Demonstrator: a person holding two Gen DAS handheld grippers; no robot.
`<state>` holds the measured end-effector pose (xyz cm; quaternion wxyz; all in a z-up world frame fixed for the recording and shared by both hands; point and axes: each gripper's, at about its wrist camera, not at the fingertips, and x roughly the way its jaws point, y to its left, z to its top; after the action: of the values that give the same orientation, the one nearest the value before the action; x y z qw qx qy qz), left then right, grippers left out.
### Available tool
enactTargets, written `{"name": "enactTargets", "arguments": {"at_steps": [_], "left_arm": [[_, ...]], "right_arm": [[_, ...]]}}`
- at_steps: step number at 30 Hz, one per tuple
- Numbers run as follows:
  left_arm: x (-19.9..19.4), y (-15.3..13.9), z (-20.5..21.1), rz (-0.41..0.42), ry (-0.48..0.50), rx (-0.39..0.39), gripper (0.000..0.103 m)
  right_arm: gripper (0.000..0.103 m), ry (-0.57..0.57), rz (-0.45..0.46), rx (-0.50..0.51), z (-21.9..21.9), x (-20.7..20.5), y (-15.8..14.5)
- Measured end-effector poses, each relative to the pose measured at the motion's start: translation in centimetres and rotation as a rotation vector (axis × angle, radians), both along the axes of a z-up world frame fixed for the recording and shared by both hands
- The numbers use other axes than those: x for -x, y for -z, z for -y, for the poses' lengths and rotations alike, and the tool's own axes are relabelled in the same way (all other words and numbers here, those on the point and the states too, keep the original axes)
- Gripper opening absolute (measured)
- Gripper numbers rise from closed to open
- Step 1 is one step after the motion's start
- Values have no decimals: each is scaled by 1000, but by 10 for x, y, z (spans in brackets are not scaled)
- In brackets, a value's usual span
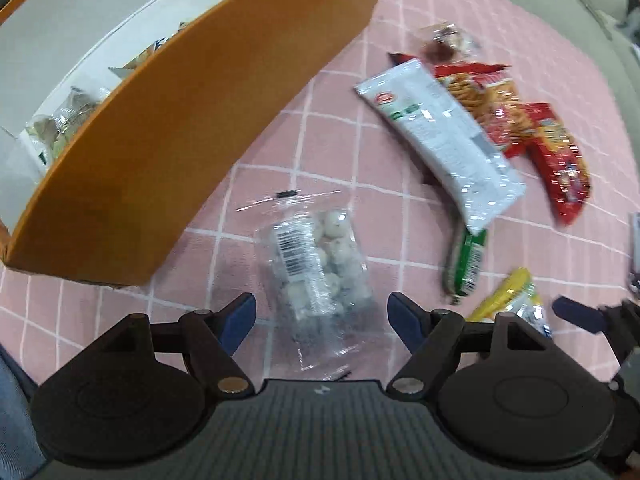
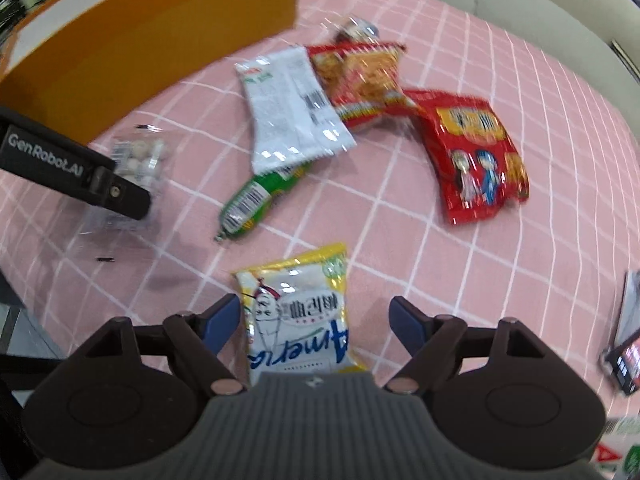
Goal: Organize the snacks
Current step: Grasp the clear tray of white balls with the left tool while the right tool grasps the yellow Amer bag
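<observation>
My left gripper (image 1: 322, 314) is open, its blue fingertips either side of a clear bag of pale round sweets (image 1: 316, 268) lying on the pink checked cloth. My right gripper (image 2: 316, 320) is open around a yellow-and-white snack packet (image 2: 298, 316); the jaws stand apart from it. An orange box (image 1: 168, 132) with a white inside holds several snacks at the left. Beyond lie a white packet (image 1: 444, 136), a green sausage pack (image 2: 256, 200), an orange-red chip bag (image 2: 360, 76) and a red bag (image 2: 476, 156).
The left gripper's black body (image 2: 76, 168) shows in the right wrist view over the sweets bag. A small clear snack pack (image 1: 444, 40) lies at the far end. A phone or tablet (image 2: 626, 344) lies at the right edge. A beige sofa edge (image 1: 580, 20) borders the cloth.
</observation>
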<state>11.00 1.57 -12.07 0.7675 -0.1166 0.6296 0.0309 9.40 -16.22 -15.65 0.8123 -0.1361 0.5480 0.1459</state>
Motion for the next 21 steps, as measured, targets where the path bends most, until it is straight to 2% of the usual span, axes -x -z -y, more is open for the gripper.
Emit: {"name": "enactTargets", "arguments": {"at_steps": [6, 9, 11, 13, 21], "left_arm": [[-3, 9, 2, -15, 10, -10, 87], [-5, 9, 5, -9, 31, -25, 86], [-5, 9, 7, -6, 46, -34, 78], [-5, 8, 9, 2, 60, -50, 70], [-4, 3, 14, 3, 128, -52, 65]], "right_arm": [[74, 67, -33, -42, 4, -3, 7], [64, 62, -16, -25, 1, 0, 5], [52, 64, -7, -25, -1, 1, 4], [50, 67, -5, -23, -1, 1, 2], [50, 62, -20, -8, -5, 1, 2]]}}
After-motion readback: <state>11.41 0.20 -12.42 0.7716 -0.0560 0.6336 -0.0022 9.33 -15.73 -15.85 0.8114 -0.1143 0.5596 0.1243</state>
